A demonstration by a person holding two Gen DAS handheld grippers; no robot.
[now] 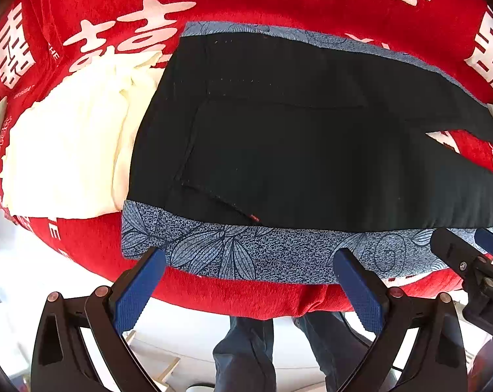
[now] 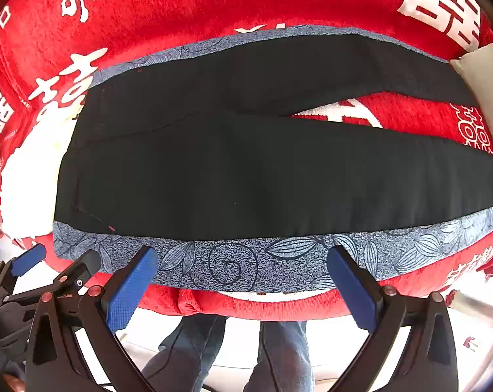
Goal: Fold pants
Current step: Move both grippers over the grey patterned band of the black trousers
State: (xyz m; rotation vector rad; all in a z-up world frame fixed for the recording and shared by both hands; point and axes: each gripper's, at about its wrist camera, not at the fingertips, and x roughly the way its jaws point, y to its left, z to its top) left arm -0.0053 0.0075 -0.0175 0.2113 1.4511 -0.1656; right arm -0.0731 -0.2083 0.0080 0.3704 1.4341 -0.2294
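Black pants (image 1: pixel 295 147) (image 2: pixel 246 170) lie flat on a blue floral cloth (image 1: pixel 213 248) (image 2: pixel 295 261), waist to the left and both legs running right with a narrow V gap between them. My left gripper (image 1: pixel 249 254) hovers open over the cloth's near edge by the waist end, nothing between its blue pads (image 1: pixel 138 290). My right gripper (image 2: pixel 243 251) stands open the same way, further right along that near edge, also with nothing in it. Each gripper shows in the other's view: the right gripper (image 1: pixel 465 238) and the left gripper (image 2: pixel 58 261).
A red blanket (image 1: pixel 246 0) (image 2: pixel 213 0) with white characters covers the surface under the cloth. A crumpled white garment (image 1: pixel 66 150) (image 2: pixel 27 176) lies just left of the waistband. A person's legs (image 1: pixel 246 352) (image 2: pixel 279 352) stand at the near edge. A pale object (image 2: pixel 484 75) sits far right.
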